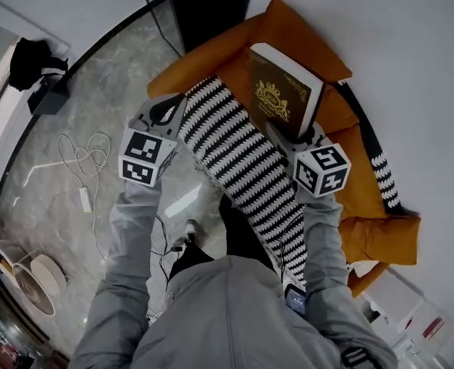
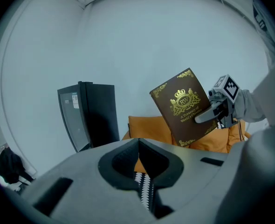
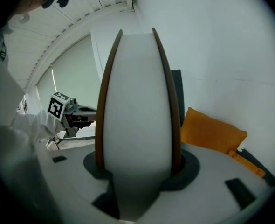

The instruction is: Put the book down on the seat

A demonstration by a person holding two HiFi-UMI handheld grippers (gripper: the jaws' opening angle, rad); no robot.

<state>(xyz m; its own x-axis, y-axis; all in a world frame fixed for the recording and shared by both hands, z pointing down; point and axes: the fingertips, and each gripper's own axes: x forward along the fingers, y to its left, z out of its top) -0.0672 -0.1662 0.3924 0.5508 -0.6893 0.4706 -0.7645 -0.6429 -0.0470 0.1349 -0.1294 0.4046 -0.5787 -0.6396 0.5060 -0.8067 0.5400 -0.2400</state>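
— Where do we have the book (image 1: 277, 91)?

— In our right gripper (image 1: 285, 135). Its jaws stand wide and clamp the book by its lower edge, one pad on each brown cover, with the white page block between them. We hold it tilted in the air above the orange seat (image 1: 211, 60), gold crest facing us.

— And our left gripper (image 1: 165, 114)?

— Its jaws are closed, tips together, with nothing in them. It hangs just beside the left edge of the striped throw (image 1: 235, 152); through the gap under the tips we see only that throw and some orange.

— What lies in the book's way?

— The throw, mostly. It runs black and white across the middle of the seat and down over the front edge toward our legs. An orange cushion (image 1: 381, 237) sits at the right end, and another striped band (image 1: 381, 167) hangs along that side.

— Anything else around us?

— A tall black cabinet (image 2: 88, 115) stands just left of the seat against the white wall (image 1: 412, 52). On the marble floor (image 1: 119, 75) a white cable (image 1: 81, 156) lies in loops, and a black bag (image 1: 31, 60) rests farther off.
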